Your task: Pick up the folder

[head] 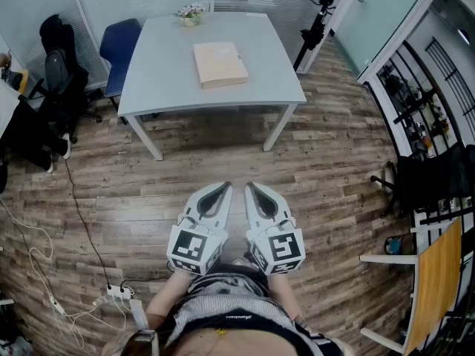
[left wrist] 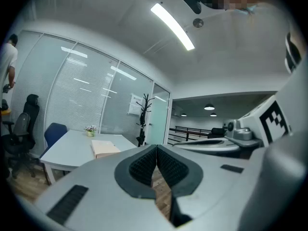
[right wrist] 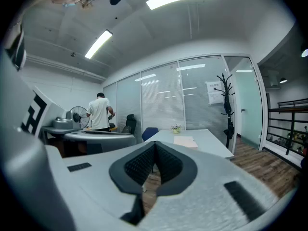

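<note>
A beige folder (head: 220, 64) lies flat near the middle of the white table (head: 156, 80); it also shows as the folder (left wrist: 104, 147) in the left gripper view and, small, as the folder (right wrist: 185, 141) in the right gripper view. My left gripper (head: 226, 187) and right gripper (head: 249, 186) are held side by side over the wooden floor, well short of the table. Both have their jaws shut with nothing between them. In their own views the left gripper (left wrist: 156, 147) and right gripper (right wrist: 155, 144) point level toward the table.
A small flower pot (head: 190, 15) stands at the table's far edge. A blue chair (head: 119, 47) and black office chairs (head: 56, 80) are left of the table, a coat stand (head: 319, 17) at its right. Cables and a power strip (head: 119, 293) lie on the floor at left. A person (right wrist: 100, 112) stands in the background.
</note>
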